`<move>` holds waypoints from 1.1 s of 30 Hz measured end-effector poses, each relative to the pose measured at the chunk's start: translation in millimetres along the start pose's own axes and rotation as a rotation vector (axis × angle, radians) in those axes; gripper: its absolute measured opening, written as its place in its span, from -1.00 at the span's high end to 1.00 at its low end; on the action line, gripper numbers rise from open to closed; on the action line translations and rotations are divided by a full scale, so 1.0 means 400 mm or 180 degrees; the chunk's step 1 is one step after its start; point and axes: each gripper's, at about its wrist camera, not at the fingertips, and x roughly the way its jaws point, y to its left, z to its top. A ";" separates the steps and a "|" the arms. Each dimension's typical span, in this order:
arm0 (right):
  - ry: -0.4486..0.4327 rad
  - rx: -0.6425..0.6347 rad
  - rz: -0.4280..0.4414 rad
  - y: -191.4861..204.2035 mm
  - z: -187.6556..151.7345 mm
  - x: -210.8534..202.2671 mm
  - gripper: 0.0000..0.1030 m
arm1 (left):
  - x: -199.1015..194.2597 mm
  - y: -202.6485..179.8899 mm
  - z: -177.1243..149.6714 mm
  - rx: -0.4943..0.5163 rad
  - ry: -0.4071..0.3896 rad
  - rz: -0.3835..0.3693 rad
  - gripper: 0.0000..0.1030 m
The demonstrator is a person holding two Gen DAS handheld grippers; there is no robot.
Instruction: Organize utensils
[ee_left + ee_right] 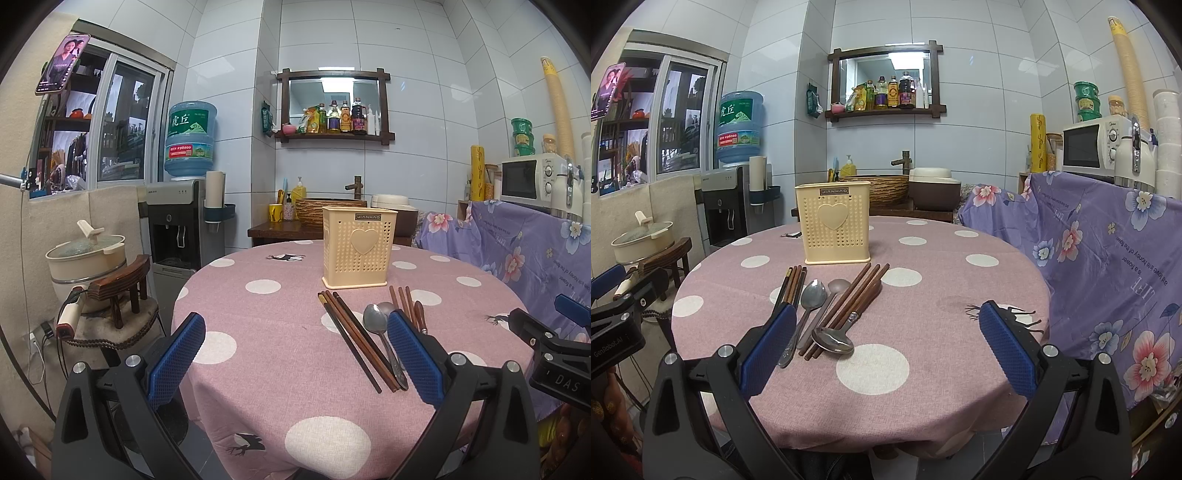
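A cream perforated utensil basket [358, 251] [833, 229] stands upright at the far middle of the round pink polka-dot table [266, 332] [945, 280]. In front of it lie dark chopsticks [354, 339] [792, 286], a steel spoon [375, 319] [812, 295], brown chopsticks [857, 299] and a second steel spoon [833, 339] with its bowl toward me. My left gripper [295, 350] is open above the table's near left, its right finger [413, 354] hiding part of the utensils. My right gripper [888, 347] hovers open just right of the pile, holding nothing.
A purple floral cloth [1108, 258] drapes the counter at the right, under a microwave [1093, 144]. At the left stand a water dispenser [177, 229] and a pot [85, 254] on a wooden stool. A sink counter [886, 192] lies behind the table.
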 end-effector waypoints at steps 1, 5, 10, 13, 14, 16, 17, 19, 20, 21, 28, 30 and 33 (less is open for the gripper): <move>0.0003 -0.0001 0.0000 -0.001 0.001 0.000 -0.91 | 0.002 0.000 0.001 -0.0002 0.0004 0.0000 -0.90; -0.0003 0.0000 -0.0002 -0.001 0.000 0.000 -0.91 | 0.002 0.000 0.000 -0.0001 0.0002 -0.0002 -0.90; 0.0002 -0.0002 -0.0004 0.003 -0.003 0.000 -0.91 | 0.001 0.001 -0.002 0.0001 0.0005 -0.0001 -0.90; 0.0007 -0.0001 -0.0003 0.003 -0.002 0.000 -0.91 | 0.003 0.000 0.000 -0.0001 0.0006 -0.0001 -0.90; 0.0006 -0.0001 -0.0004 0.003 -0.002 0.000 -0.91 | 0.003 0.000 0.000 -0.0001 0.0006 -0.0001 -0.90; 0.0007 -0.0002 -0.0002 0.003 -0.002 0.000 -0.91 | 0.004 0.000 0.000 -0.0001 0.0007 0.0000 -0.90; 0.0006 -0.0003 -0.0004 0.003 -0.002 0.000 -0.91 | 0.004 0.000 0.000 -0.0002 0.0008 0.0001 -0.90; 0.0006 -0.0003 -0.0003 0.002 -0.001 0.000 -0.91 | 0.004 0.000 0.000 -0.0002 0.0010 0.0000 -0.90; 0.0008 -0.0003 -0.0004 0.002 -0.001 0.000 -0.91 | 0.003 0.000 0.000 0.0001 0.0011 -0.0002 -0.90; 0.0010 -0.0002 -0.0005 0.002 -0.001 0.001 -0.91 | 0.003 0.000 0.000 0.0000 0.0011 -0.0003 -0.90; 0.0017 -0.0006 -0.0005 0.004 -0.004 0.002 -0.91 | 0.005 0.000 0.000 0.0002 0.0012 -0.0002 -0.90; 0.0021 -0.0010 -0.0009 0.005 -0.007 0.001 -0.91 | 0.003 0.000 0.000 0.0002 0.0017 0.0001 -0.90; 0.0020 -0.0003 -0.0006 0.005 -0.006 0.002 -0.91 | 0.003 0.000 0.000 0.0002 0.0016 0.0003 -0.90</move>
